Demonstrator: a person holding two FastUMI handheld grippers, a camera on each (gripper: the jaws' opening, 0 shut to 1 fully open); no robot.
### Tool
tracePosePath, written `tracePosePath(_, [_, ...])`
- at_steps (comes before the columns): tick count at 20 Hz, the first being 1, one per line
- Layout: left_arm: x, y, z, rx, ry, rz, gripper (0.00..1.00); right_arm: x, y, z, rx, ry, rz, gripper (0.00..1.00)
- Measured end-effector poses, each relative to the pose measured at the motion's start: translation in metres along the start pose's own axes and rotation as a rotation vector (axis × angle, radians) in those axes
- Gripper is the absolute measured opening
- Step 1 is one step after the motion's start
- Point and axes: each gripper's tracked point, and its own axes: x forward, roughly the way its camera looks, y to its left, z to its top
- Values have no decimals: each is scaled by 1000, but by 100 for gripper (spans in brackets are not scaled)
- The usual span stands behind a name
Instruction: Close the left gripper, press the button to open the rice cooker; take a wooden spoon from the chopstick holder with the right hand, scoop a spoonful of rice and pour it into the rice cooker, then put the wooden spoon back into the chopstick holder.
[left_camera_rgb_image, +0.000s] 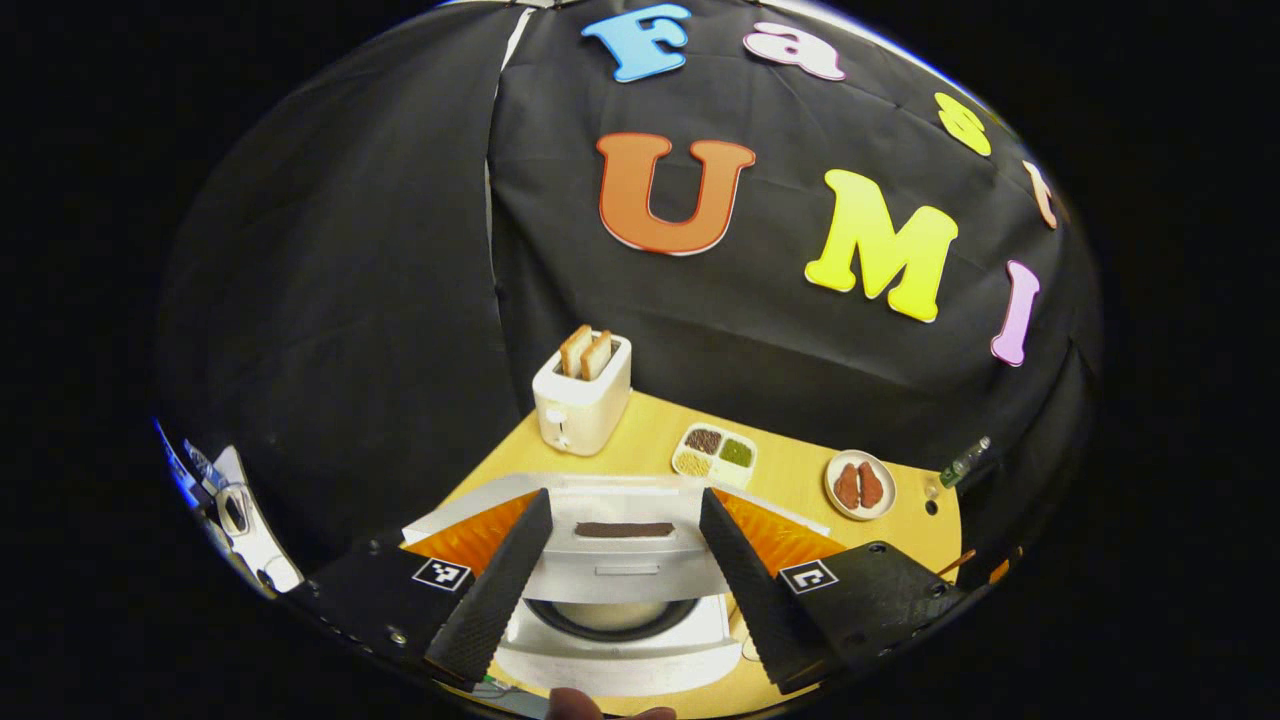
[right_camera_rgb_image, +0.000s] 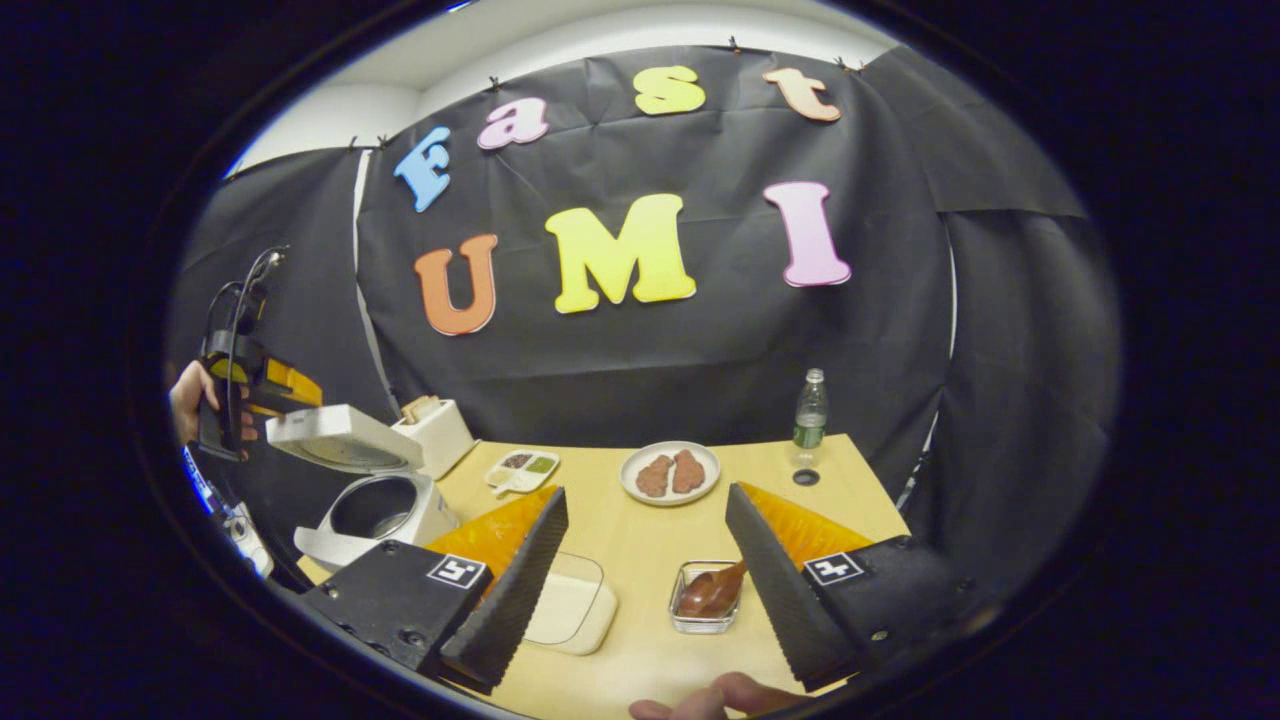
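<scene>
Rice cooker (right_camera_rgb_image: 375, 505) sitting at the left edge of the counter (right_camera_rgb_image: 640, 545), lid (right_camera_rgb_image: 340, 438) popped up and tilted back, dark inner pot (right_camera_rgb_image: 372, 505) showing. From the left gripper view, same rice cooker (left_camera_rgb_image: 615, 610) right below and between the jaws, lid (left_camera_rgb_image: 622, 545) standing up toward the camera. Left gripper (left_camera_rgb_image: 612, 580) with jaws spread wide, holding nothing. Also seen from the right gripper view, up above and left of the cooker, gripped by a hand (right_camera_rgb_image: 192, 400).

Right gripper (right_camera_rgb_image: 645, 575) jaws wide apart too, nothing between them, hovering over the near part of the counter. Wooden spoon (right_camera_rgb_image: 712, 592) lying in a small clear glass dish (right_camera_rgb_image: 705, 600), just beside the right-side finger. Pale flat tray (right_camera_rgb_image: 570, 605) next to the left-side finger. Can't spot rice for sure.

Further back: plate (right_camera_rgb_image: 668, 472) with two brownish pieces, water bottle (right_camera_rgb_image: 809, 410) upright near the far right corner, small divided dish (right_camera_rgb_image: 522, 468) of grains, toaster (right_camera_rgb_image: 437, 428) with bread slices behind the cooker. Fingertips of a hand (right_camera_rgb_image: 705, 700) poking in at the bottom edge.
</scene>
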Motion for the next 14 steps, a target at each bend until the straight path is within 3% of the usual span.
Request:
tracePosePath(7, [7,2,-92,9,168,33,96,-2,11,-21,0,36,35,97])
tracePosePath(14, [27,7,-139,-30,292,80,97,8,14,-32,-1,68,82,99])
